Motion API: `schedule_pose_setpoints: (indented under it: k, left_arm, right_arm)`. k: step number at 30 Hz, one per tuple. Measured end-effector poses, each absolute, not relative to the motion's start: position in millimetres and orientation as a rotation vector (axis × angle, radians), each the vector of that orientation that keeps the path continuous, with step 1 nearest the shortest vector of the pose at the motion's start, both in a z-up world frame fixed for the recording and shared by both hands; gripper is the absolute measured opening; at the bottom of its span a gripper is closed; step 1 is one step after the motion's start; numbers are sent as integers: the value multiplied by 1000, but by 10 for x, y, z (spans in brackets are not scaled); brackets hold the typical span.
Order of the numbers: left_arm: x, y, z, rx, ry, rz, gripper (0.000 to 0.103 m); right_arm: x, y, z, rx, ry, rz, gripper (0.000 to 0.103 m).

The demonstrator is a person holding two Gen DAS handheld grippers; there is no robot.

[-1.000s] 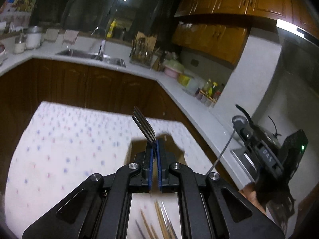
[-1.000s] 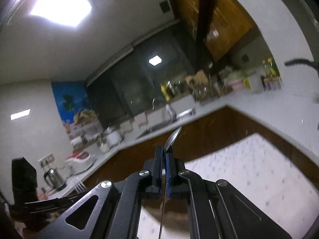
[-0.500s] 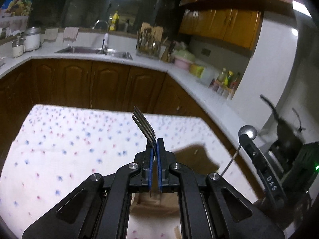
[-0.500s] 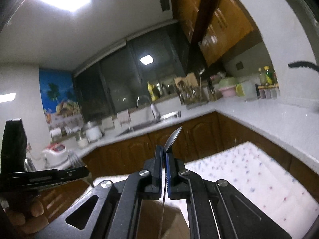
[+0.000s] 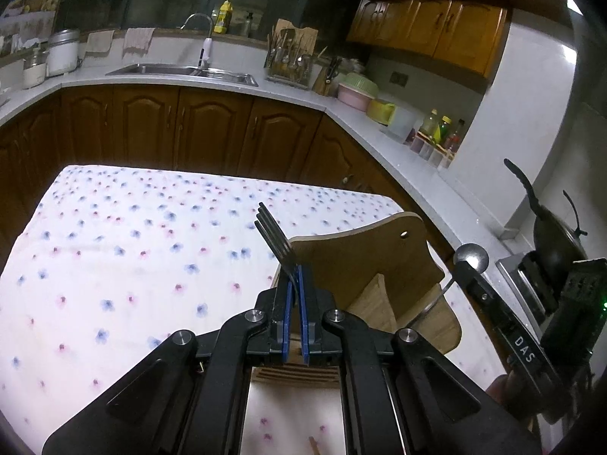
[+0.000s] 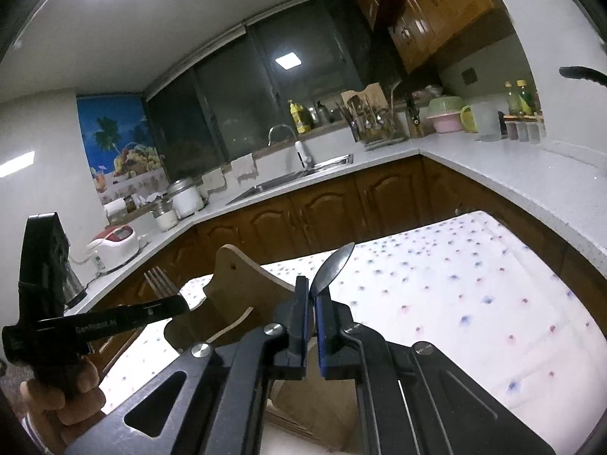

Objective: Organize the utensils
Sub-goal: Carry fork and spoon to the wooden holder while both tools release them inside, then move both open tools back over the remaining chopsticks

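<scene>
Both my hands have come down over the last second. A second ago the wooden holder (image 5: 364,261) was mostly hidden below my left jaws; now its curved back rises right behind them in the left view, and it fills the lower middle of the right view too. I judge that puts me close to dropping the utensils into it, though neither has gone in yet.

My left jaws (image 5: 292,295) are pressed together on the fork (image 5: 275,239), tines sticking up and away from me over the flowered cloth on the tabletop (image 5: 114,246). My right jaws (image 6: 310,326) are closed just as tight on the spoon (image 6: 332,267), bowl up, handle running down between the pads.

The left view shows the holder's divider and the slats at its base just under my jaws, which the right view hides behind its own jaws. It also shows the spoon's bowl face-on off to the right, plus a wooden stick lying on the cloth at the bottom edge. The right view gives what the left cannot: the fork's tines side-on at left, the hand (image 6: 64,398) gripping the left tool, and the holder's hanging hole from the other side.
</scene>
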State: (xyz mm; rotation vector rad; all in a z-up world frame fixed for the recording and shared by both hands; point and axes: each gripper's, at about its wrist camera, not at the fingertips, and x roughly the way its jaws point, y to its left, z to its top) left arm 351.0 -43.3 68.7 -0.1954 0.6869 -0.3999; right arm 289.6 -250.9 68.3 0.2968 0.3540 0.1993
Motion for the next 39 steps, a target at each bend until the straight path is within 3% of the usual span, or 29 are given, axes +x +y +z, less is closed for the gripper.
schedule_pose_setpoints:
  k: [5,6,9,12,15,17,19,24,39]
  left_arm:
    - [3519,-448,713,-205,695,-388,4]
    - [3523,-435,723,-211,698,-387,7]
    - [3497,-389,768,-237,695,-382,37]
    - [3411,-345,824,-244,677,-373,44]
    - [3275,-267,861,-261,664,-363,53]
    - [3181,-209,866,-266,661,-349,62]
    - [3042,-122,845,-278,658,-326,74]
    - [2680,104,698,-324,688,-293,77]
    - [1760,385,190,-353,811,-203,77]
  right_arm:
    - [2907,-2508,637,317,381,205,3]
    - [2910,-2512,641,319,387,207,7]
    - [2891,-2553,666,338,388,207,11]
    - [2841,-2619,728,361,379,198,32]
    - [2725,-2708,813,392,354,189,43]
    - [2652,-2745,848,404,346,183,53]
    - [2561,-2778,871,415,342,182,70]
    - [2259,-2836,848,445,360,188,100]
    - [1321,-2772,519,406,469,137,101]
